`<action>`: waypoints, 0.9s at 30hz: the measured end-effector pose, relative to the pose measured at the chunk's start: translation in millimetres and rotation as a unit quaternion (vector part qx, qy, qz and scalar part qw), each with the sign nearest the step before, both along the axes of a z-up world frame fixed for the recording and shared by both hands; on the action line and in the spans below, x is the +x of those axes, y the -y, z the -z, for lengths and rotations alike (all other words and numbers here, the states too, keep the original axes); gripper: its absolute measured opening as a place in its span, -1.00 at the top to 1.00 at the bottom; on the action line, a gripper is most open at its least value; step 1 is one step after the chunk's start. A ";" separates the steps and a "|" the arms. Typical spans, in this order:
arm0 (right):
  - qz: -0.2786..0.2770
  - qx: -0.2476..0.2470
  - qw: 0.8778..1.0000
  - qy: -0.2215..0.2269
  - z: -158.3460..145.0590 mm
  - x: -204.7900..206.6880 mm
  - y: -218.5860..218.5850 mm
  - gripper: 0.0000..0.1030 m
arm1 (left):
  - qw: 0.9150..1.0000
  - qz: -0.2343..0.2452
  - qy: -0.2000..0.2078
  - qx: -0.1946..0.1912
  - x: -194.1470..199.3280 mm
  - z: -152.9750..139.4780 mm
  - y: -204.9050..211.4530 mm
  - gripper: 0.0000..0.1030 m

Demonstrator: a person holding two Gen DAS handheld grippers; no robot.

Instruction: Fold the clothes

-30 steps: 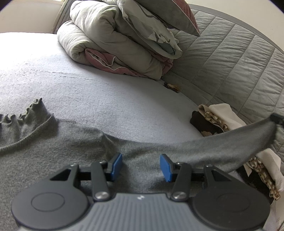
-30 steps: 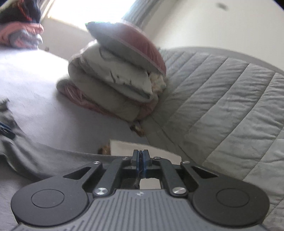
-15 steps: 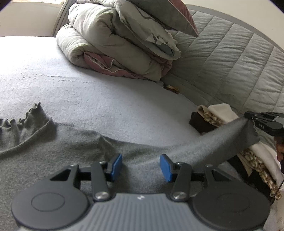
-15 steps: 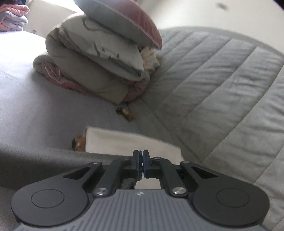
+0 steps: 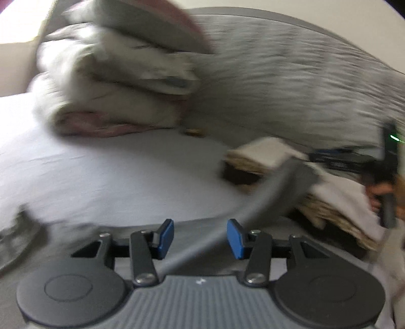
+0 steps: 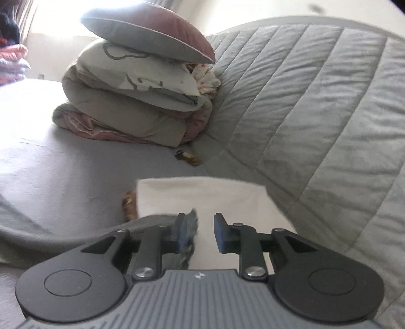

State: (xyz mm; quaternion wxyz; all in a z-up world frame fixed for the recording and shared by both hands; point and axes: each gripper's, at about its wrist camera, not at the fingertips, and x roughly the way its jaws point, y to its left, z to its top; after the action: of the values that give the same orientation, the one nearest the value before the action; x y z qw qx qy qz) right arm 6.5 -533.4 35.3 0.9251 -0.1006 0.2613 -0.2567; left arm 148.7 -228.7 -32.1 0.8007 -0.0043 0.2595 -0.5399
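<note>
Daylight floods in at the upper left of both views, bleaching the window (image 6: 63,15) white. The left wrist view is smeared with motion blur; the right wrist view stays mostly sharp. Fisheye bending curves the edges, corners dark.

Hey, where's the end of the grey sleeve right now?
In the right wrist view, the grey sleeve's end hangs against the left finger of the open right gripper, just in front of the folded white cloth by the quilted headboard.
</note>
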 end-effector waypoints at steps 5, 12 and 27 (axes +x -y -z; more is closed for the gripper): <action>0.012 0.068 0.998 0.013 -1.9 -22.0 5.6 0.47 | 0.996 0.079 0.019 0.039 -22.8 12.4 26.6 0.16; 0.010 0.174 0.984 0.027 7.8 -24.4 20.3 0.42 | 0.991 0.089 0.036 0.092 -30.3 33.4 44.2 0.16; 0.049 0.096 0.993 0.052 -10.5 -25.3 12.7 1.00 | 0.993 0.097 -0.066 0.005 -1.9 30.2 20.0 0.94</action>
State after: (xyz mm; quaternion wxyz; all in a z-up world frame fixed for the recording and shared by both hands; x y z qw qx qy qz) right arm -18.8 -546.1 45.8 0.9291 0.0147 0.2406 -0.2805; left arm 146.8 -248.8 -62.3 0.7256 -0.0107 0.3140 -0.6122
